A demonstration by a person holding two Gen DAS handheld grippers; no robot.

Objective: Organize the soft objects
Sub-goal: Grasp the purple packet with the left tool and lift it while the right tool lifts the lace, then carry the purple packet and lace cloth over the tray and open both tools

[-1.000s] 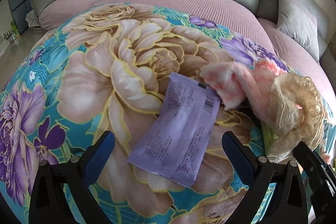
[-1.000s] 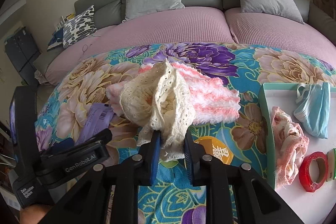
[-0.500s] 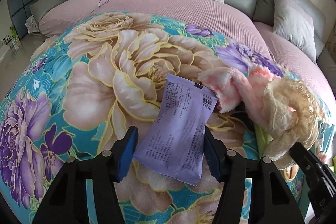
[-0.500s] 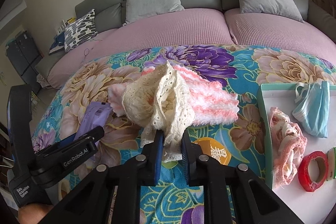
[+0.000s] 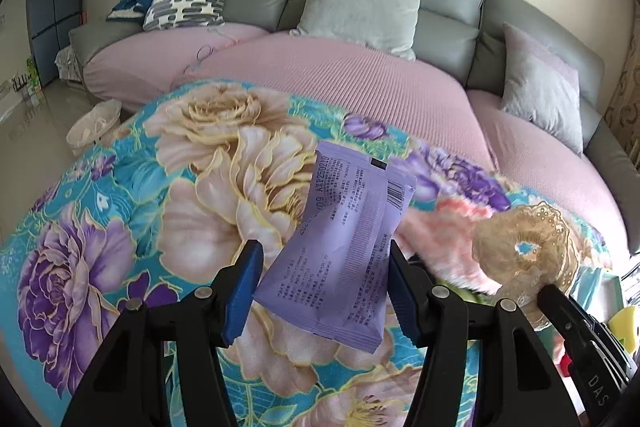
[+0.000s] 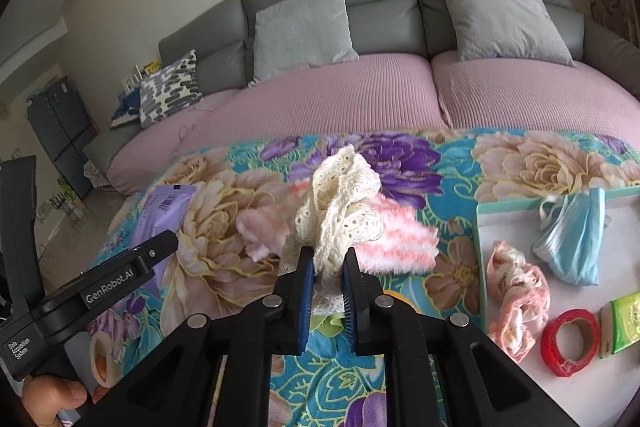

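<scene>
My left gripper (image 5: 322, 291) is shut on a purple soft packet (image 5: 344, 247) and holds it lifted above the floral blanket (image 5: 120, 227); the packet also shows in the right wrist view (image 6: 160, 215). My right gripper (image 6: 326, 291) is shut on a cream lace scrunchie (image 6: 340, 211), raised off the blanket; it also shows in the left wrist view (image 5: 520, 247). A pink-and-white fluffy cloth (image 6: 396, 239) lies on the blanket behind the scrunchie.
A white tray with a teal rim (image 6: 480, 247) at the right holds a pink scrunchie (image 6: 516, 291), a blue face mask (image 6: 576, 239), a red tape roll (image 6: 570, 341) and a green packet (image 6: 624, 323). A grey sofa (image 6: 380, 11) with cushions stands behind.
My left gripper has closed on the purple packet and lifted it off the blanket. My right gripper has raised the lace scrunchie slightly.
</scene>
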